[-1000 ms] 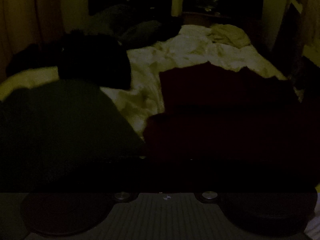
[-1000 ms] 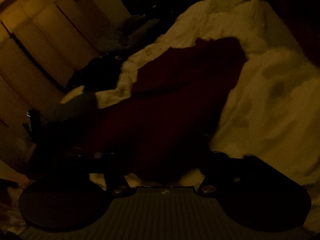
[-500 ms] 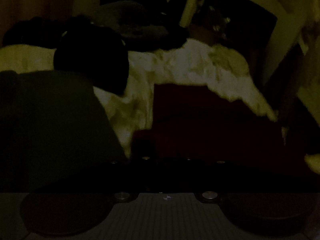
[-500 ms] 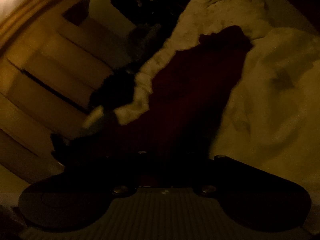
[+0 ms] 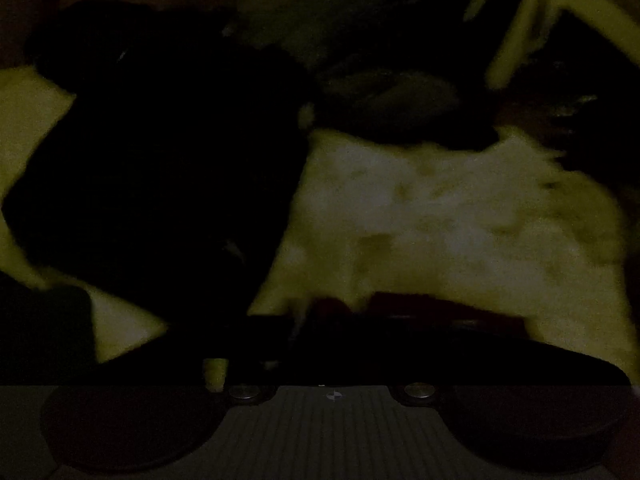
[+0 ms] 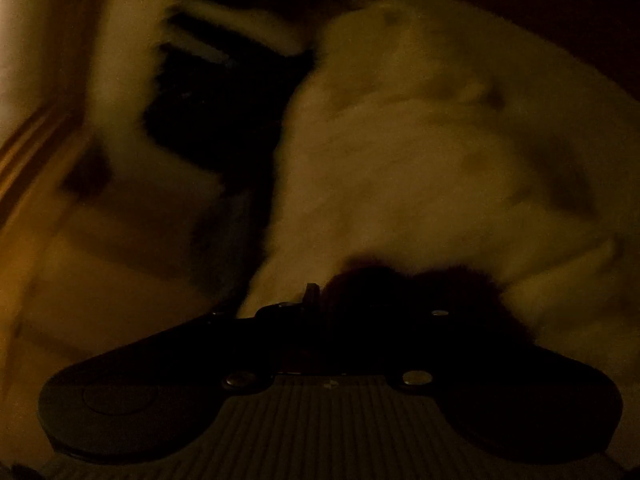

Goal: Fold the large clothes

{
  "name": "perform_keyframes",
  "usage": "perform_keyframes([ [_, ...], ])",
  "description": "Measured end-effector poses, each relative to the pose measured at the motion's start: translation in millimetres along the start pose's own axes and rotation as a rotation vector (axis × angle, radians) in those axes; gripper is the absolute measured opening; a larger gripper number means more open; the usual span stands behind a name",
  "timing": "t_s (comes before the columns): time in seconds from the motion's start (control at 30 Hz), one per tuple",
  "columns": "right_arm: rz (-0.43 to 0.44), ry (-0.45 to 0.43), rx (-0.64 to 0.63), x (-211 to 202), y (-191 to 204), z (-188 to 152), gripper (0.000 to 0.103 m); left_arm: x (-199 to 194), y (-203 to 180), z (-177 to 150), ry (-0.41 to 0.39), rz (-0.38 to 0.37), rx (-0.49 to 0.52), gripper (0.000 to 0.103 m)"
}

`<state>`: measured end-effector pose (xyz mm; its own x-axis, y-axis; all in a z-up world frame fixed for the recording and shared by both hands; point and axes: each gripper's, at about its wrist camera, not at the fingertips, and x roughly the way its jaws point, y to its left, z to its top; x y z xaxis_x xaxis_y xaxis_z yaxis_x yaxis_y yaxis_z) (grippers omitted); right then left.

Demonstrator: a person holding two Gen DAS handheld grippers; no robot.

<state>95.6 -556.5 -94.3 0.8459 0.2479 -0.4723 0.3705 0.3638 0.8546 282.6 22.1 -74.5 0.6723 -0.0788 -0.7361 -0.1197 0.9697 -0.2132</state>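
Pinching the dark red garment (image 6: 420, 292), your right tool (image 6: 320, 312) stays pressed together on it over the pale bedding (image 6: 420, 152). Your left tool (image 5: 360, 344) has just been spreading wide; that red cloth lies right before it.

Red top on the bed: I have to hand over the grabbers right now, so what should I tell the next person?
Hands: the left gripper has just been opening its fingers; it is too dark to tell whether cloth is between them. The right gripper has just been closing and looks shut on a bunched edge of the dark red garment.
Things: the garment lies right at both grippers, on the white bedding. A black garment lies further left.
Done: no finished fold shows.
Left: probably lay the held edge down, then flatten and finish folding.
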Motion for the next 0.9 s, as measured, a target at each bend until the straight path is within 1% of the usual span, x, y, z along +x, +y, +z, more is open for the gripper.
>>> perform_keyframes([
  [0.03, -0.046, -0.002, 0.032, 16, -17, 2, 0.013, 12, -2, -6, 0.001, 0.03, 0.013, 0.103],
  [0.07, -0.062, 0.015, 0.059, 29, -34, 1, 0.014, 22, -3, -14, 0.0, 0.029, 0.039, 0.103],
  [0.1, -0.055, 0.031, 0.094, 38, -49, -3, 0.014, 31, -3, -22, 0.005, 0.033, 0.071, 0.103],
  [0.13, -0.012, 0.028, 0.145, 41, -65, -8, 0.014, 37, -4, -31, 0.004, 0.045, 0.119, 0.103],
  [0.2, 0.081, 0.026, 0.231, 37, -86, -9, 0.014, 44, -5, -43, -0.027, 0.071, 0.207, 0.103],
  [0.23, 0.102, 0.028, 0.248, 34, -90, -7, 0.018, 45, -5, -47, -0.037, 0.079, 0.23, 0.103],
  [0.27, 0.113, 0.019, 0.252, 30, -91, -6, 0.024, 46, -5, -49, -0.043, 0.084, 0.236, 0.103],
  [0.3, 0.114, 0.006, 0.245, 25, -91, -4, 0.027, 46, -5, -50, -0.044, 0.085, 0.231, 0.103],
  [0.37, 0.11, -0.013, 0.204, 17, -85, -5, 0.046, 42, -7, -50, -0.039, 0.078, 0.228, 0.103],
  [0.4, 0.105, -0.023, 0.179, 14, -81, -6, 0.051, 41, -6, -50, -0.033, 0.074, 0.234, 0.103],
  [0.43, 0.092, -0.036, 0.152, 10, -75, -8, 0.059, 38, -6, -48, -0.025, 0.074, 0.238, 0.103],
  [0.47, 0.078, -0.05, 0.127, 7, -70, -8, 0.064, 36, -4, -47, -0.02, 0.075, 0.237, 0.103],
  [0.5, 0.057, -0.07, 0.096, 2, -64, -10, 0.067, 32, -1, -47, -0.019, 0.073, 0.232, 0.103],
  [0.57, -0.018, -0.131, 0.026, 0, -52, -10, 0.081, 23, 5, -48, -0.023, 0.063, 0.205, 0.103],
  [0.63, -0.091, -0.214, -0.053, -11, -41, -15, 0.082, 11, 9, -51, -0.022, 0.042, 0.182, 0.103],
  [0.67, -0.107, -0.232, -0.08, -16, -38, -17, 0.082, 4, 9, -54, -0.02, 0.024, 0.18, 0.103],
  [0.7, -0.114, -0.224, -0.094, -19, -37, -17, 0.082, -4, 8, -58, -0.02, 0.003, 0.188, 0.103],
  [0.77, -0.097, -0.171, -0.092, -24, -38, -21, 0.082, -21, 2, -68, -0.027, -0.036, 0.232, 0.103],
  [0.83, -0.059, -0.092, -0.058, -30, -44, -27, 0.085, -39, -10, -82, -0.045, -0.08, 0.297, 0.103],
  [0.87, -0.058, -0.052, -0.041, -32, -46, -33, 0.088, -49, -18, -91, -0.052, -0.108, 0.336, 0.103],
  [0.9, -0.062, -0.005, -0.028, -33, -48, -38, 0.089, -56, -26, -100, -0.056, -0.134, 0.371, 0.103],
])
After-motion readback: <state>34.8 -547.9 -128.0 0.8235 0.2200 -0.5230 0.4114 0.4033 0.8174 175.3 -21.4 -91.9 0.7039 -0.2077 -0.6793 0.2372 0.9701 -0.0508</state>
